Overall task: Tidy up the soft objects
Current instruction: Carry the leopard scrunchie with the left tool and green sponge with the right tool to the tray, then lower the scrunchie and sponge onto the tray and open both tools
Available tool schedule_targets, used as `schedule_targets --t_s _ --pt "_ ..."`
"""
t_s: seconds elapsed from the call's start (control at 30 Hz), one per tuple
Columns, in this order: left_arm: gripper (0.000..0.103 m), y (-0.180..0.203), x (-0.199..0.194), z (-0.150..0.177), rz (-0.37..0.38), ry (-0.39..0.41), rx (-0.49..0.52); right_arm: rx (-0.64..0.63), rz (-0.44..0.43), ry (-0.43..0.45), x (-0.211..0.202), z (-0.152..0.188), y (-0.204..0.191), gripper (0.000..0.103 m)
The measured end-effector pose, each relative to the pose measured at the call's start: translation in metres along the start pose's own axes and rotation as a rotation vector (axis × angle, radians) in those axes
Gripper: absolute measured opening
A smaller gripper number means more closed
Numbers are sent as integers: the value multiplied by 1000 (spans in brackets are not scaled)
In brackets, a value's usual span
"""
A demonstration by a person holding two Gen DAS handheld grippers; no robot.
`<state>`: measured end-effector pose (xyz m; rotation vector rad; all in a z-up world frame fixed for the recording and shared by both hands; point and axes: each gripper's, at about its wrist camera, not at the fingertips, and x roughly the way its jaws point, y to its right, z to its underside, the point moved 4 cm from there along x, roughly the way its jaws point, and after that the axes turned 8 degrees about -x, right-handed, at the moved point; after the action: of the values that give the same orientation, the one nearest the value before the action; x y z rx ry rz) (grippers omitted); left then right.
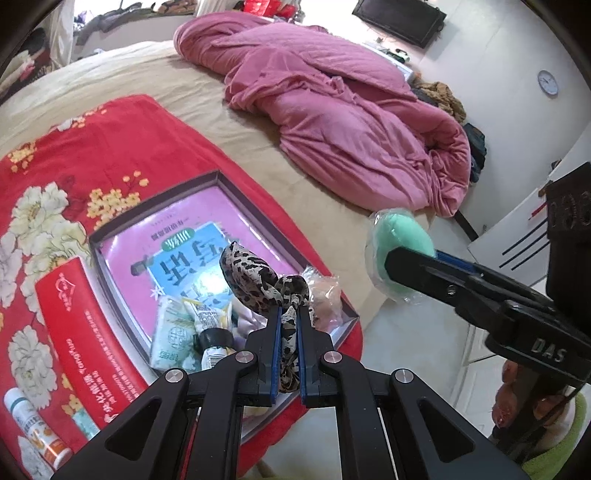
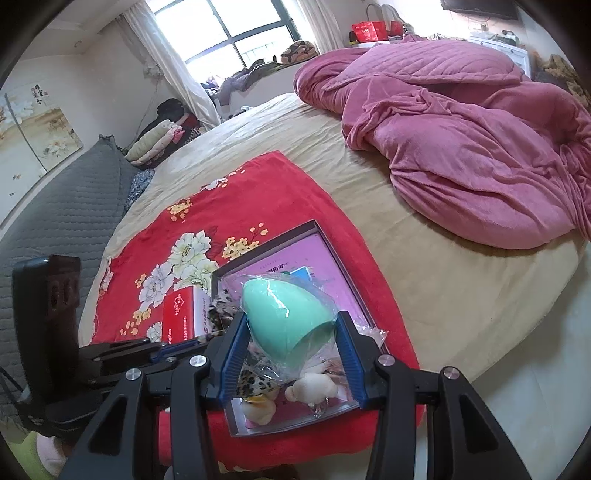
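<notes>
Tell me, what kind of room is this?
Most likely a bedroom in a home. There is a big bed with a rumpled pink quilt on it, a curtained window, and a wall clock.

Bed [image 2: 424, 280], red blanket [image 2: 288, 192], pink quilt [image 2: 461, 147]

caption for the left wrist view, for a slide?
Left gripper clamps a leopard-print scarf over the open box on the red blanket; right gripper holds a wrapped green sponge.
</notes>
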<state>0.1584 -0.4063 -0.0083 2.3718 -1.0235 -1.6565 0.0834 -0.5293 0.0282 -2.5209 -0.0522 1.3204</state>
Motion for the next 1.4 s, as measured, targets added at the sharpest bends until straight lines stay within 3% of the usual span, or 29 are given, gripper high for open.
schedule_targets --t_s 0.47,0.63,1.07,1.4 --pt "7 -44 35 14 -34 -86 -70 -14 52 -59 44 1 -4 48" --pt "7 -52 37 14 -40 -82 -84 -14 89 -90 48 9 1 48" --pt "7 -57 38 14 -45 -76 -94 13 57 -216 69 59 0 48" --pt "7 -55 37 14 -42 -78 -86 -5 123 -277 91 64 7 48"
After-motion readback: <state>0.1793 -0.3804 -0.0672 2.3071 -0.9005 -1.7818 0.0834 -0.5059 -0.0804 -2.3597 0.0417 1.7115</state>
